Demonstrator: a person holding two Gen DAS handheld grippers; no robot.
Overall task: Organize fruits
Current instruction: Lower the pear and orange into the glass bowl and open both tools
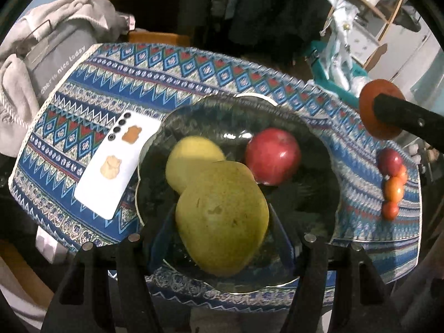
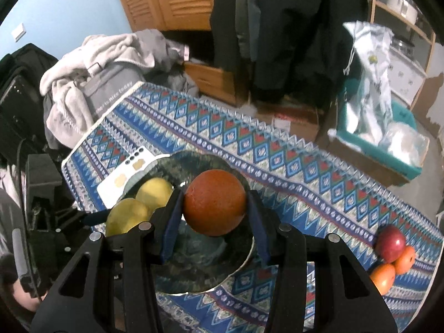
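Holding two fruits at once over one crowded bowl (image 1: 155,149) is where I see trouble; my left gripper (image 1: 222,222) is clamped on a green pear (image 1: 222,222) low in the centre of the left view, its pads pressing the pear's flanks, and a second yellow-green pear (image 1: 191,161) lies just behind it, seemingly touching; if I let go while tilted, my pear may roll against that one or against the red apple (image 1: 273,155) at the bowl's right side, and a knock could push fruit over the shallow rim.

My right gripper (image 2: 215,206) grasps an orange (image 2: 215,206) at the centre of the right view, squeezed between the blue pads; it hangs over the bowl's near half, and in the left view it shows at the far right edge, above the tablecloth (image 1: 194,69); a round, smooth fruit held only at its sides could slip, and both claws could crowd each other.

A white phone (image 1: 116,161) lies just left of the bowl, in reach of any spill; the small fruits (image 2: 394,255) at the lower right wait, well apart.

Both claws point steeply downward toward the bowl, the left one more nearly overhead.
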